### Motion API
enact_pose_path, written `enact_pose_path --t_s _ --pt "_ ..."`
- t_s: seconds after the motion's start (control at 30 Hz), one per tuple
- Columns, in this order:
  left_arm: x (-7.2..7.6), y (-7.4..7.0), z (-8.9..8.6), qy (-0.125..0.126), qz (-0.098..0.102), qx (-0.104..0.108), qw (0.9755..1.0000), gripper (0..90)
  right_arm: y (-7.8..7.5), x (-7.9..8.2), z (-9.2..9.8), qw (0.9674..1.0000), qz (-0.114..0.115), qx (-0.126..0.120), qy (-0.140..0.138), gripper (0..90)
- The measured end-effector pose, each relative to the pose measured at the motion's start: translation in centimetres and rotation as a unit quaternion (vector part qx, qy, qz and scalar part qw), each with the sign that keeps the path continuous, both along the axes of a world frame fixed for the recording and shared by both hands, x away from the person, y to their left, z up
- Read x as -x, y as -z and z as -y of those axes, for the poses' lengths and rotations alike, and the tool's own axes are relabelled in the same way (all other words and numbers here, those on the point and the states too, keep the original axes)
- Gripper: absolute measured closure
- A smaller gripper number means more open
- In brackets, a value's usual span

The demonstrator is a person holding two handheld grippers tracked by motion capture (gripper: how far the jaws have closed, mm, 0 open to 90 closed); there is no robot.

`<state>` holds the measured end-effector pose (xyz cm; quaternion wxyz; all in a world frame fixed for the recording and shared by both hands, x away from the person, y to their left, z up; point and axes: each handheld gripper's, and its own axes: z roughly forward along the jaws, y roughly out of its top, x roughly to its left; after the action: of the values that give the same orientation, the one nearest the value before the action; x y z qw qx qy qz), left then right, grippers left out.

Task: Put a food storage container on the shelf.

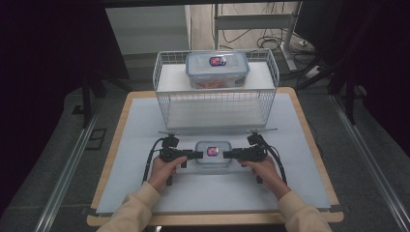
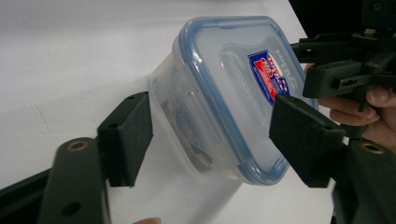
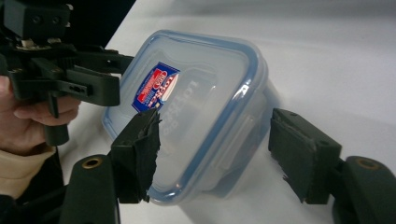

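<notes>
A small clear container with a blue-rimmed lid and a red and blue label (image 1: 212, 153) (image 2: 224, 93) (image 3: 196, 107) sits on the white mat near the front. My left gripper (image 1: 198, 155) (image 2: 212, 135) comes in from its left end and my right gripper (image 1: 227, 154) (image 3: 219, 156) from its right end. Each gripper has the container's end between its jaws. On the left, one pad (image 2: 126, 135) stands right at the side wall and the other (image 2: 299, 135) lies over the lid. On the right, a gap shows between the far pad (image 3: 299, 158) and the wall.
A white wire basket (image 1: 157, 72) stands behind the container, with a larger lidded container (image 1: 217, 69) on its upper shelf and a bare lower shelf. The white mat (image 1: 145, 125) covers a wood-edged table. Dark floor and rails lie on both sides.
</notes>
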<state>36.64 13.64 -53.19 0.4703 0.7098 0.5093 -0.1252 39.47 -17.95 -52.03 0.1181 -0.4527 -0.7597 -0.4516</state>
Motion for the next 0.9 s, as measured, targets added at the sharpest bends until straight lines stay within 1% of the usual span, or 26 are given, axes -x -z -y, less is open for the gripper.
enact_pose_path --t_s 0.07,0.1,0.17,0.3,0.33,0.37,0.4,0.43,0.53,0.57,0.67,0.8,0.9 --pt "0.0 0.0 0.0 0.007 -0.004 0.007 0.9999 36.1 0.1 -0.1 -0.1 0.9999 -0.008 -0.007 -0.004 36.9" --pt "0.0 0.0 0.1 0.007 -0.006 0.011 0.9999 39.1 0.1 -0.1 -0.2 0.9998 -0.016 -0.009 -0.002 37.6" --pt "0.1 0.0 0.2 0.006 -0.006 0.009 0.9999 39.2 0.1 -0.1 -0.1 0.9998 -0.018 -0.009 -0.001 38.8" --pt "0.3 -0.1 0.0 0.007 -0.008 0.021 0.9997 44.7 -0.1 0.0 0.2 0.9996 -0.022 -0.015 -0.001 45.4" --pt "0.5 -0.3 0.1 0.007 -0.003 0.016 0.9998 45.0 -0.2 0.1 0.2 0.9996 -0.022 -0.017 -0.001 45.9" --pt "0.7 -0.4 0.1 0.009 0.004 0.009 0.9999 45.1 -0.3 0.2 0.2 0.9998 -0.016 -0.016 -0.002 46.3" --pt "0.8 -0.5 0.2 0.010 0.008 0.007 0.9999 45.3 -0.4 0.4 0.3 0.9998 -0.013 -0.015 -0.003 46.9" --pt "1.2 -0.6 0.1 0.010 0.015 0.007 0.9998 46.8 -0.4 0.6 0.4 0.9998 -0.011 -0.019 -0.001 49.1" --pt "1.5 -0.6 0.0 0.011 0.019 0.010 0.9997 48.8 -0.5 0.9 0.6 0.9996 -0.010 -0.026 -0.002 50.8" --pt "1.6 -0.6 0.0 0.012 0.025 0.007 0.9996 49.0 -0.5 1.0 0.6 0.9996 -0.011 -0.027 -0.001 51.0" --pt "2.2 -0.8 0.2 0.012 0.038 -0.002 0.9992 49.2 -0.6 1.5 0.6 0.9997 0.006 -0.023 -0.002 51.2" --pt "2.7 -0.9 0.2 0.008 0.049 -0.006 0.9988 50.1 -0.7 1.7 0.5 0.9996 0.009 -0.027 0.000 51.5" --pt "2.9 -1.0 0.3 0.009 0.057 -0.013 0.9983 50.1 -0.8 1.8 0.5 0.9996 0.013 -0.027 0.001 51.5"
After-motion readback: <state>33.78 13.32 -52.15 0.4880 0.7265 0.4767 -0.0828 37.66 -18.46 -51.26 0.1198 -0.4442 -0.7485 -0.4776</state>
